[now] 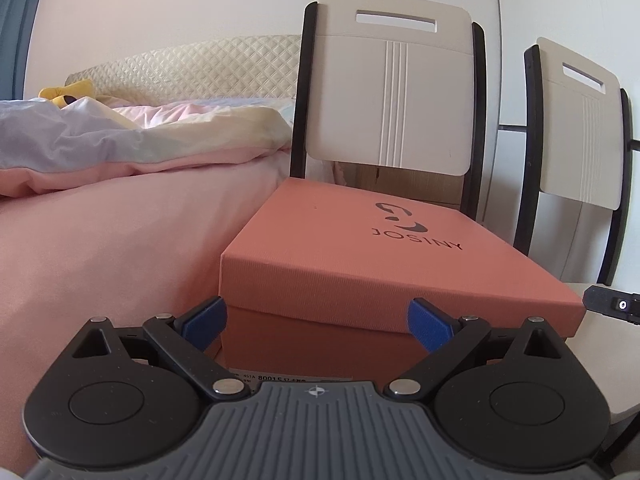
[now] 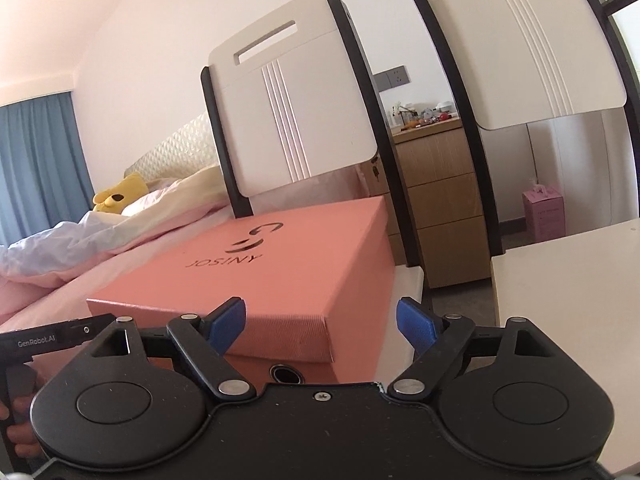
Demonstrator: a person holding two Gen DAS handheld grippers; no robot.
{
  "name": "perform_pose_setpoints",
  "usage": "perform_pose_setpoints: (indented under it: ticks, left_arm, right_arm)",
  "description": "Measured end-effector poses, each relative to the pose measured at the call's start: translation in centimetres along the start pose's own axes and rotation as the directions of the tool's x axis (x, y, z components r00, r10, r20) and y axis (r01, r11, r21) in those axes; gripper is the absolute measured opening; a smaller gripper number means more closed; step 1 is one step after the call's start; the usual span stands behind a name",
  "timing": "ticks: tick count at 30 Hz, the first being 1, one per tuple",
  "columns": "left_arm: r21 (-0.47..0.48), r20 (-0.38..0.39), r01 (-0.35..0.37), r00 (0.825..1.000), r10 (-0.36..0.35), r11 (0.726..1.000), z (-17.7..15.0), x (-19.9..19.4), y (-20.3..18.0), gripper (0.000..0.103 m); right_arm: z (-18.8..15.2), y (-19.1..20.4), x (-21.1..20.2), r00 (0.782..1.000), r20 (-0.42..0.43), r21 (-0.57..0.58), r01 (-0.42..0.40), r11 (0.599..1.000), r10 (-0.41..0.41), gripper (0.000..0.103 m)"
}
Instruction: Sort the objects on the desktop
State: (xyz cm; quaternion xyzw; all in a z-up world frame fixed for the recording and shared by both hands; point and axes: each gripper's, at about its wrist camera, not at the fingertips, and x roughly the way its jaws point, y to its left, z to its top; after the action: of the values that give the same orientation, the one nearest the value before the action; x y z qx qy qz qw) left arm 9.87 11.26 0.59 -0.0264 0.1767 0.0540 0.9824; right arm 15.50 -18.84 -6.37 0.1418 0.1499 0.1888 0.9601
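A salmon-pink lidded box point(image 1: 360, 252) marked JOSINY stands on a white chair seat, right in front of both grippers. My left gripper point(image 1: 318, 324) is open, its blue pads level with the box's near face and nothing between them. My right gripper point(image 2: 320, 326) is open too, facing the box's point(image 2: 272, 272) near right corner, with a round hole in the box wall just below. The left gripper's black body point(image 2: 56, 334) shows at the left edge of the right wrist view, with a hand on its handle. The right gripper's tip point(image 1: 612, 305) pokes in at the right of the left wrist view.
A bed with pink bedding point(image 1: 100, 216) and a yellow plush toy point(image 2: 120, 196) lies to the left. Two white chair backs point(image 1: 394, 88) point(image 2: 528, 40) rise behind the box. A white tabletop point(image 2: 568, 292) is at the right, a wooden drawer unit point(image 2: 436, 200) behind.
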Motion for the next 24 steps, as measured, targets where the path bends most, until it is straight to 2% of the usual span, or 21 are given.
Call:
perform_pose_setpoints:
  ticks: [5, 8, 11, 13, 17, 21, 24]
  left_arm:
    - [-0.03, 0.039, -0.001, 0.999, 0.003, 1.0, 1.7, 0.6, 1.4, 0.098]
    - [-0.061, 0.078, -0.034, 0.996, 0.039, 0.998, 3.0, 1.1, 2.6, 0.098]
    - [-0.08, 0.056, -0.04, 0.997, 0.045, 0.996, 3.4, 1.9, 3.2, 0.098]
    - [-0.097, 0.021, -0.049, 0.998, 0.051, 0.994, 3.4, 2.6, 3.3, 0.098]
    - [-0.073, 0.008, -0.041, 0.999, 0.042, 0.996, 3.3, 3.3, 3.2, 0.098]
    - [-0.133, -0.032, 0.008, 0.999, -0.012, 0.991, 3.0, 3.8, 3.8, 0.089]
    - [-0.152, -0.031, 0.03, 0.999, -0.035, 0.988, 2.9, 3.7, 3.9, 0.079]
  right_arm:
    - [0.2, -1.2, 0.8, 1.0, -0.002, 0.058, 0.002, 0.998, -0.002, 0.083]
    - [0.1, -1.4, 1.4, 1.0, -0.016, 0.074, -0.007, 0.997, 0.008, 0.082]
    - [-0.2, -1.7, 2.3, 0.999, -0.039, 0.118, -0.02, 0.993, 0.024, 0.074]
    - [-0.3, -1.9, 2.6, 0.998, -0.04, 0.155, -0.033, 0.987, 0.039, 0.073]
    - [-0.3, -2.0, 2.9, 0.997, -0.039, 0.226, -0.06, 0.972, 0.071, 0.063]
    - [-0.9, -2.6, 3.4, 0.989, -0.059, 0.356, -0.103, 0.929, 0.132, 0.064]
    - [-1.0, -2.3, 3.4, 0.991, -0.056, 0.372, -0.092, 0.924, 0.121, 0.065]
